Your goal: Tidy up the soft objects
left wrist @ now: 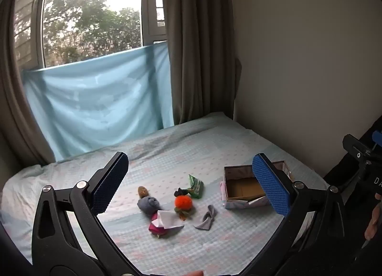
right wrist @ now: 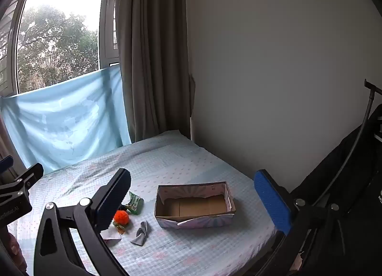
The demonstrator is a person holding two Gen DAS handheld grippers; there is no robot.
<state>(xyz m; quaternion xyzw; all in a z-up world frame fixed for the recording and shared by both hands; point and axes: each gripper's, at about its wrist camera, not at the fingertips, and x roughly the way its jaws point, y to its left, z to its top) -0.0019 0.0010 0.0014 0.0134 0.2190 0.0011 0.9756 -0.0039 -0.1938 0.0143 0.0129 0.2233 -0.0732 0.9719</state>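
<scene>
Both hand-held grippers, left (left wrist: 191, 185) and right (right wrist: 193, 204), released and empty above the bed (left wrist: 167, 156). Toys (left wrist: 183, 202) lying at nine o'clock of the empty box (right wrist: 194, 204). Best approach: descend onto one toy, pinch mid-body, avoid sheet.

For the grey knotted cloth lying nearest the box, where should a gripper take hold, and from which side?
Grip the grey knotted cloth at its narrow twisted middle, coming from above with the jaws across the pinch. It lies flat on the bed, fanning out at both ends, so the waist is the thickest, firmest bite. The open right gripper is probably better placed.
</scene>
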